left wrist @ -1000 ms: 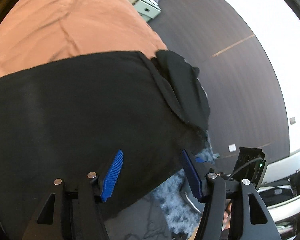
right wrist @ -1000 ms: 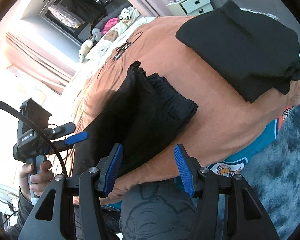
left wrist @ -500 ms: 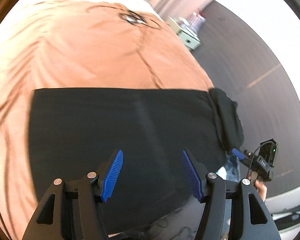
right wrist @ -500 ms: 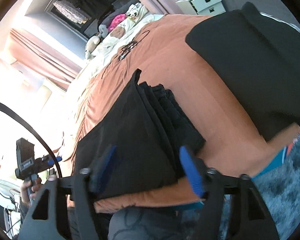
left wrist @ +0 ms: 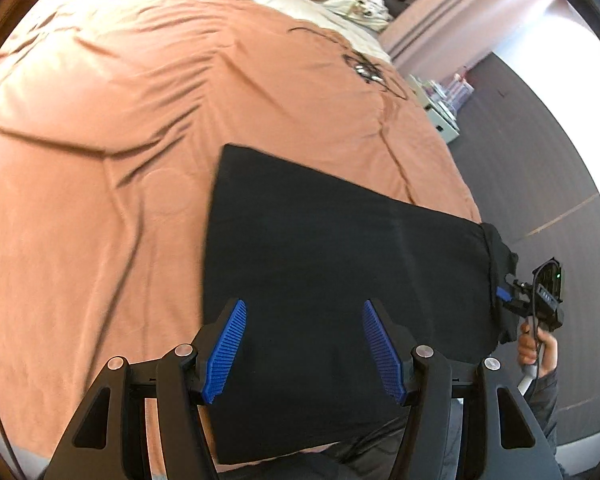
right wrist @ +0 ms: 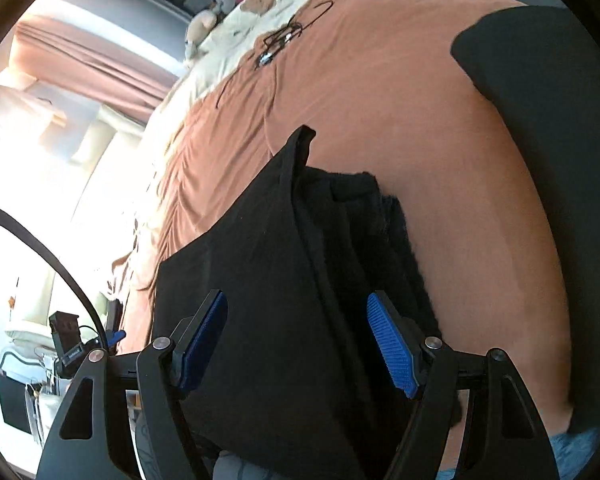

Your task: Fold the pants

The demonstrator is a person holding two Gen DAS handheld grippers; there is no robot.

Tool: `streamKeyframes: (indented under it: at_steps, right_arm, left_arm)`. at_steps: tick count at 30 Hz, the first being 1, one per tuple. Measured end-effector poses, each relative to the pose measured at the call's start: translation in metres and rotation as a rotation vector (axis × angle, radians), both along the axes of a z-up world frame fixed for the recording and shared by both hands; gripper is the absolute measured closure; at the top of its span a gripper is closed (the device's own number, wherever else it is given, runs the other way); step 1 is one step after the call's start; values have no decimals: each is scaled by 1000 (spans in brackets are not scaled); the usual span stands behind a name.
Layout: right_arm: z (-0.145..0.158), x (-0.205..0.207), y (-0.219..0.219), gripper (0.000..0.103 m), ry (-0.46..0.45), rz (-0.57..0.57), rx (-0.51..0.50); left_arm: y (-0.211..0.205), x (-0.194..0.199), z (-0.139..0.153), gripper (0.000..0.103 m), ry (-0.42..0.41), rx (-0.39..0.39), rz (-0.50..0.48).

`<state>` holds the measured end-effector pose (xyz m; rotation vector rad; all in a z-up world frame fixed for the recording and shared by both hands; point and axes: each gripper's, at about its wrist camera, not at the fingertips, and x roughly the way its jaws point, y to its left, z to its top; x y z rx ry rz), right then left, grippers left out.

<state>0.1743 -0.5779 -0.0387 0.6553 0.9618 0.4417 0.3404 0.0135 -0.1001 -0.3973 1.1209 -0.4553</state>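
The black pants [left wrist: 324, 264] lie flat on the orange bed cover [left wrist: 100, 152], their near edge at the bed's front. My left gripper [left wrist: 302, 346] is open and empty, hovering over the pants' near left part. In the right wrist view the pants [right wrist: 284, 272] show their waistband end with bunched folds. My right gripper [right wrist: 296, 344] is open and empty just above that end. The right gripper also shows in the left wrist view [left wrist: 512, 300] at the pants' right edge.
A second folded black garment [right wrist: 540, 92] lies on the cover at the far right. A tangled black cable [right wrist: 280, 40] and soft toys [right wrist: 252, 0] lie near the pillows. A white nightstand [left wrist: 440, 112] stands beside the bed. The left gripper [right wrist: 116, 336] shows at the bed's left.
Both grippers have moved in over the pants. The left view has swung left, showing the pants' left edge and more cover. The right gripper has come closer to the waistband end.
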Motion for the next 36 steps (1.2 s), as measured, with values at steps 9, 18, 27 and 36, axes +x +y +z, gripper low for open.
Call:
streamKeyframes:
  at_steps: [9, 18, 27, 36]
  right_arm:
    - [-13, 63, -4, 32, 85, 115, 68]
    - [-8, 92, -1, 70, 63, 165, 21]
    - [52, 61, 15, 85, -160, 152, -243]
    - [74, 39, 33, 41, -276, 3, -576]
  left_arm:
    - [27, -13, -47, 40, 79, -34, 77]
    - [19, -19, -73, 41, 122, -58, 55]
    - [15, -25, -71, 41, 114, -78, 36]
    - [16, -30, -69, 41, 107, -80, 26]
